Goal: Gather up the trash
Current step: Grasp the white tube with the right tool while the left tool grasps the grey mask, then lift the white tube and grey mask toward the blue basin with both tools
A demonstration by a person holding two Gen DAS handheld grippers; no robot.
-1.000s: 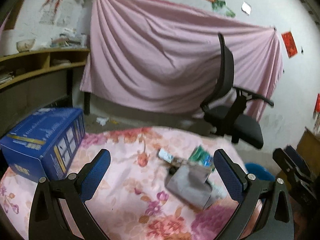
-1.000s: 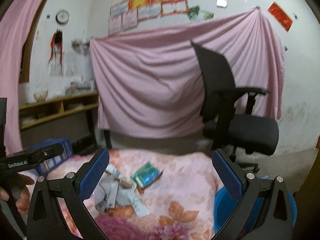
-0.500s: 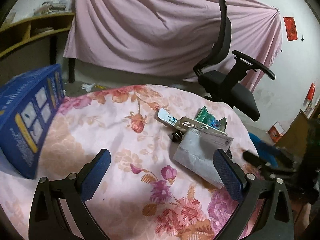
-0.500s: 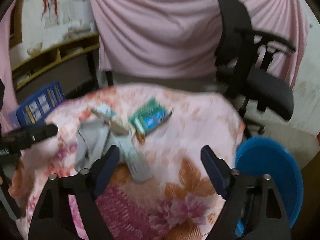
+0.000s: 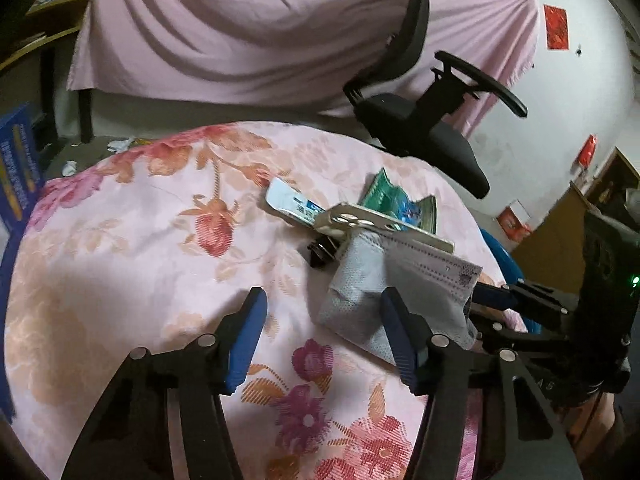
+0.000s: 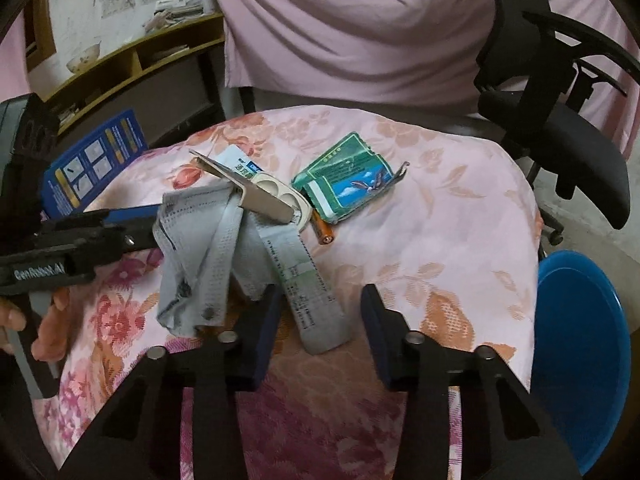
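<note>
A heap of trash lies on the flowered tablecloth (image 5: 140, 264): a crumpled grey face mask (image 5: 396, 276) (image 6: 192, 248), a beige moulded tray (image 6: 266, 196), a green packet (image 6: 348, 178), a small battery (image 6: 322, 233) and a long printed paper strip (image 6: 306, 284). My left gripper (image 5: 324, 320) hovers low at the mask's near corner. Its jaws are closing, and the right finger overlaps the mask without the pads pressing on it. My right gripper (image 6: 320, 312) straddles the near end of the paper strip. Its jaws are closing too, and the pads stand off the strip.
A blue bin (image 6: 580, 360) stands on the floor by the table's right edge. A black office chair (image 6: 560, 128) is behind the table and a blue box (image 6: 96, 160) stands at its left. A pink sheet (image 5: 248, 28) hangs across the back wall.
Both grippers have dropped and tipped down toward the table, so the trash heap is much nearer. Both pairs of jaws have narrowed from wide apart.
</note>
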